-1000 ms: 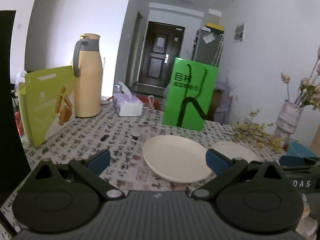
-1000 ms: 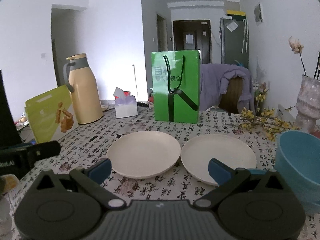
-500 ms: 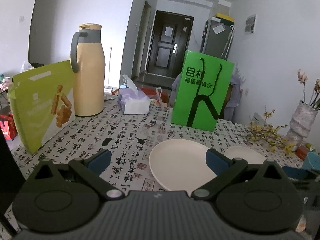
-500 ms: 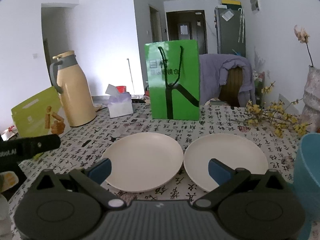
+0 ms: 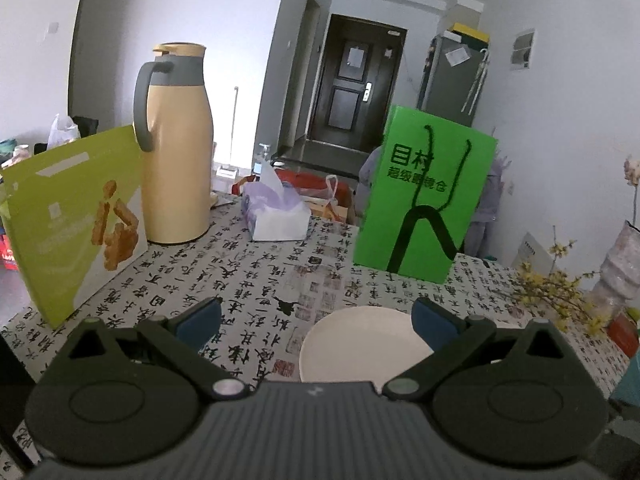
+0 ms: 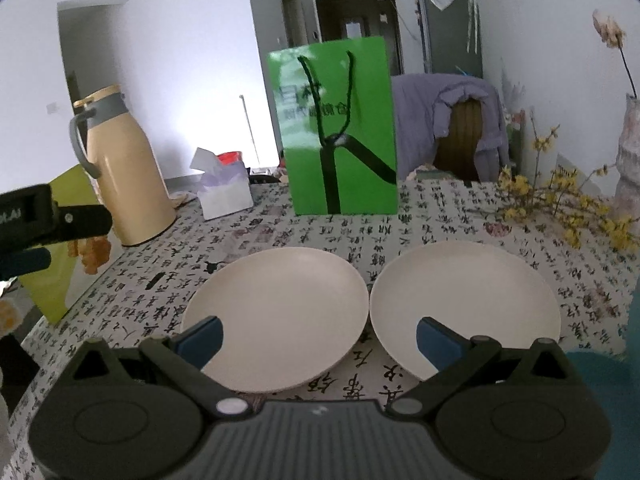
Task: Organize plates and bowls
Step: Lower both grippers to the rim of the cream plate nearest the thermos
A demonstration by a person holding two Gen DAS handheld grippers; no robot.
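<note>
Two cream plates lie side by side on the patterned tablecloth, a left plate [image 6: 276,316] and a right plate [image 6: 464,304], almost touching. A blue bowl [image 6: 612,380] shows at the right edge, partly cut off. My right gripper [image 6: 319,338] is open just in front of the plates, one blue fingertip over each, holding nothing. My left gripper [image 5: 316,320] is also open and empty, with the left plate [image 5: 360,340] low between its fingers, nearer the right one. The left gripper's body [image 6: 40,220] shows at the left in the right wrist view.
A tan thermos jug [image 5: 176,152], a yellow-green snack box [image 5: 76,220], a tissue pack [image 5: 276,216] and a green paper bag [image 5: 424,204] stand along the back. A vase [image 5: 616,264] with yellow flower sprigs [image 6: 560,204] stands far right. A chair with purple clothing [image 6: 464,120] stands behind the table.
My right gripper has come closer to the two plates and tilted down on them. My left gripper has shifted left, so the plate sits lower and further right in its view. Both stay open.
</note>
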